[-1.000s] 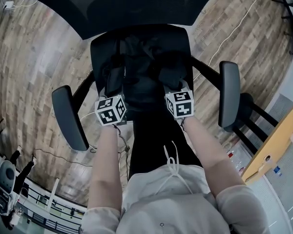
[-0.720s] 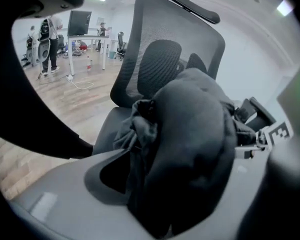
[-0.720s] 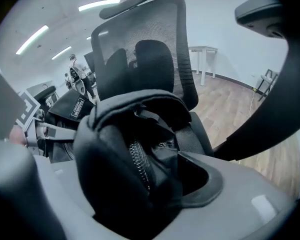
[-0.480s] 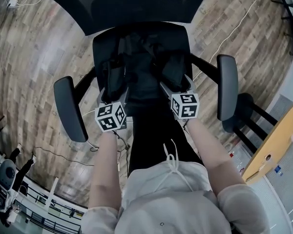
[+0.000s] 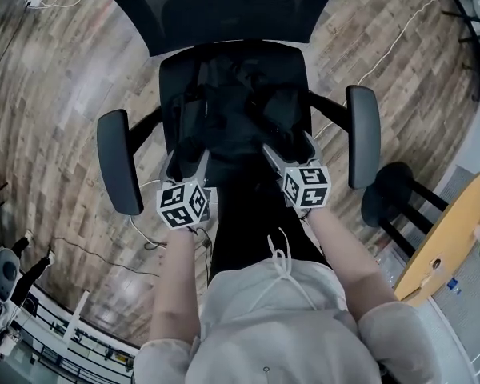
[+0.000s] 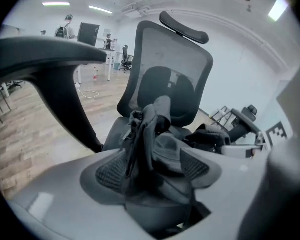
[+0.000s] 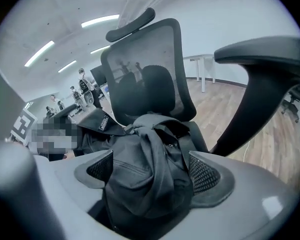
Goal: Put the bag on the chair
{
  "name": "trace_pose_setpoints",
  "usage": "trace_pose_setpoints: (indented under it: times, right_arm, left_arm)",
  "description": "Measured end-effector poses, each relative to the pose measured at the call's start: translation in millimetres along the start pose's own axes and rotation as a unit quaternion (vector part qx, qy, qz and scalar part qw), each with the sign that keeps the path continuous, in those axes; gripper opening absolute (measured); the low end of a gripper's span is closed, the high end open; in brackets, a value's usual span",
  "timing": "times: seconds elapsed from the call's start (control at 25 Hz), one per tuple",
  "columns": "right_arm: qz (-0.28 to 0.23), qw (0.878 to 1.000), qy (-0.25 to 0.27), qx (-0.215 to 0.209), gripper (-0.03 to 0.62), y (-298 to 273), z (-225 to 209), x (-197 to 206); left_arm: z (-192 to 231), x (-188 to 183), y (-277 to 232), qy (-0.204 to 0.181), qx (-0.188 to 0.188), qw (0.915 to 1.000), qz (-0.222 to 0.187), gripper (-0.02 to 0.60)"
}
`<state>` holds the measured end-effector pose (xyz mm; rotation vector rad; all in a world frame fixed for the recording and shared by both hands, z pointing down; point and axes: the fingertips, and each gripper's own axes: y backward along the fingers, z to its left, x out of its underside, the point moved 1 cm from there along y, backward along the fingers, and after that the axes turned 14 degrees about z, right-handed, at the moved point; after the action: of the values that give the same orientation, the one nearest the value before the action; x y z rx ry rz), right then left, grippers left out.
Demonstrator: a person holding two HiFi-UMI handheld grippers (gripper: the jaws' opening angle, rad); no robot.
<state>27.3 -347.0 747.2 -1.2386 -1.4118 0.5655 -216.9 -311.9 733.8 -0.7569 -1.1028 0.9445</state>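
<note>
Head view: forearms (image 5: 176, 278) reach forward, left tool (image 5: 186, 155) closing, right tool (image 5: 288, 147) opening, both apart, bag (image 5: 236, 118) between.

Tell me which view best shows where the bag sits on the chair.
The head view: it looks down on most of the black bag, lying in the middle of the chair seat. The left gripper view shows only bunched fabric and straps close up, and the right gripper view only the bag's rumpled near side.

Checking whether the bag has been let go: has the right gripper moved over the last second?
Yes. Against the armrest beside it, the right gripper has drawn back toward the person. Its jaws are opening, with the bag between them.
</note>
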Motion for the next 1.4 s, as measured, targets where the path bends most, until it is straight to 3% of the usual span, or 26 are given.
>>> trace_pose_setpoints:
  times: [0.16, 0.24, 0.4, 0.48, 0.56, 1.0, 1.4]
  right_arm:
    - [-0.021, 1.000, 0.002, -0.006, 0.469, 27, 11, -6]
    - [-0.028, 1.000, 0.008, 0.004, 0.381, 42, 15, -11]
    - [-0.053, 0.998, 0.024, 0.035, 0.134, 71, 21, -22]
    - [-0.066, 0.996, 0.028, 0.046, 0.047, 83, 25, -26]
    - [-0.075, 0.996, 0.028, 0.049, 0.007, 95, 31, -32]
    - [-0.113, 0.992, 0.046, 0.030, -0.003, 163, 67, -77]
    - [-0.218, 0.974, 0.056, 0.012, -0.002, 258, 97, -167]
  left_arm:
    - [-7, 1, 28, 0.002, -0.001, 0.9997, -0.024, 0.325]
    - [-11, -4, 43, 0.000, -0.009, 0.9992, -0.039, 0.257]
    - [-21, -16, 71, 0.003, -0.024, 0.9975, -0.066, 0.048]
    - [-28, -23, 82, 0.000, -0.024, 0.9968, -0.077, 0.008]
    - [-36, -29, 94, -0.009, -0.016, 0.9964, -0.083, 0.006]
    - [-84, -70, 173, -0.062, 0.025, 0.9893, -0.130, 0.006]
    - [-118, -149, 254, -0.105, 0.037, 0.9678, -0.226, 0.006]
